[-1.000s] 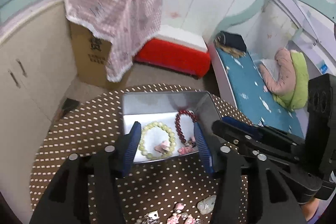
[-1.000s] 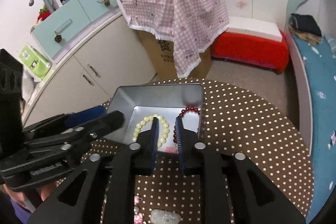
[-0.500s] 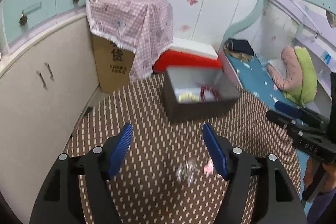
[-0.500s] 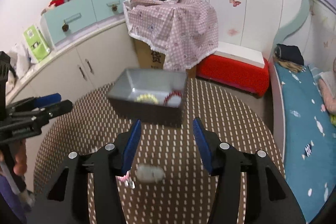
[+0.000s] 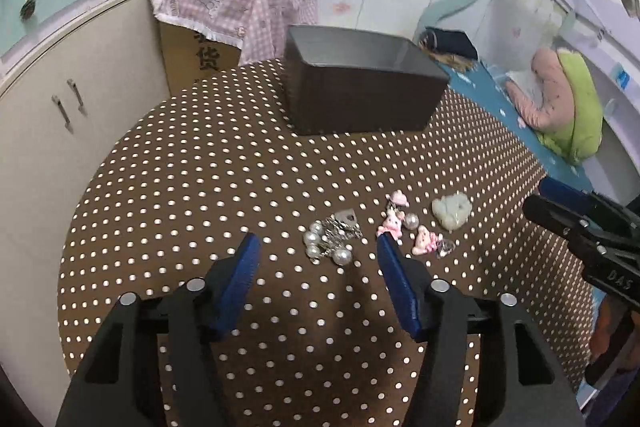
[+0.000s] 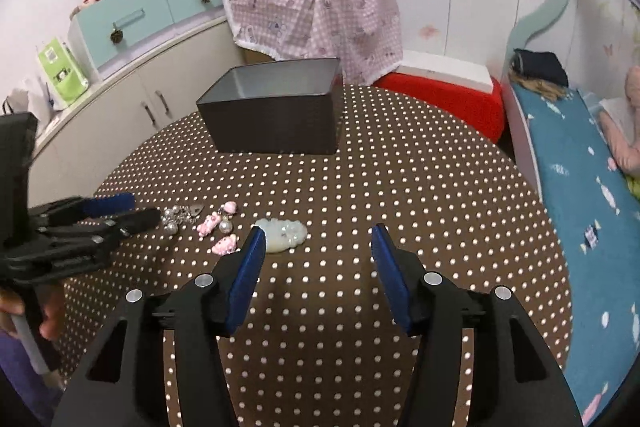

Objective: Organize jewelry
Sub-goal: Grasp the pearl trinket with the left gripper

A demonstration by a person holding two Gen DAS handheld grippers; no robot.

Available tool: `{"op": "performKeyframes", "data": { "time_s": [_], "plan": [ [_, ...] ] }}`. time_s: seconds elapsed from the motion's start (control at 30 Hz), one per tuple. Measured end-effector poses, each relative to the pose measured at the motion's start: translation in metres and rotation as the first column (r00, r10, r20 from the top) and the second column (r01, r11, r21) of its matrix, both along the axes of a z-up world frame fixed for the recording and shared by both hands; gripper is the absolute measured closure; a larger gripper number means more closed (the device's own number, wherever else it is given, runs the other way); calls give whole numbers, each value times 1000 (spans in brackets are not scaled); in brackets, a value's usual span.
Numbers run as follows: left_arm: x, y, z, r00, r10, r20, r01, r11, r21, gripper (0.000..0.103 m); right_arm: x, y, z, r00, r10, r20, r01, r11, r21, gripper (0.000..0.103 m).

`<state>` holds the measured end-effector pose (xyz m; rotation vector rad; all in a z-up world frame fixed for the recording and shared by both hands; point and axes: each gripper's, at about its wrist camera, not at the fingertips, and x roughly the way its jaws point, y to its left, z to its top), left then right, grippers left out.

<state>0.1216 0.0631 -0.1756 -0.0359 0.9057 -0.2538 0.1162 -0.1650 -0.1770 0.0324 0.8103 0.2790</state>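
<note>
Left wrist view: left gripper (image 5: 316,253) hangs low over the round brown table with white polka dots (image 5: 200,187), jaws spread wide, nothing between them; the cluster of white pearl-and-silver pieces (image 5: 330,237) lies just ahead, roughly centred in the gap. Just right of that sit the small pink figurine charms (image 5: 404,227), one touching the right blue pad, then the pale green carved jade pendant (image 5: 451,211). The dark grey rectangular metal tin (image 5: 360,99) stands well apart at the far side, inside hidden from this angle. Right wrist view: right gripper (image 6: 318,253) is likewise wide apart and empty, with the jade pendant just ahead of its left fingertip, off-centre. Judgement: pickup step for loose pieces, several not yet in the tin. To do it well, slide the left tool forward so the pearls sit between the pads, press flat to the table, close slowly; the loose cluster may trail or snag. The right one should shift left to centre on the pendant first.
</note>
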Motion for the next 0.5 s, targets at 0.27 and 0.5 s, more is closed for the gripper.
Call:
{"op": "performKeyframes", "data": {
  "time_s": [0.27, 0.5],
  "plan": [
    [13, -7, -15, 999, -4, -42, 3, 1000, -20, 70, 1, 1, -12, 1000, 13, -26, -12, 1000, 5, 49],
    [9, 9, -10, 999, -17, -47, 13, 997, -80, 100, 3, 2, -15, 999, 18, -27, -17, 1000, 18, 49]
  ]
}}
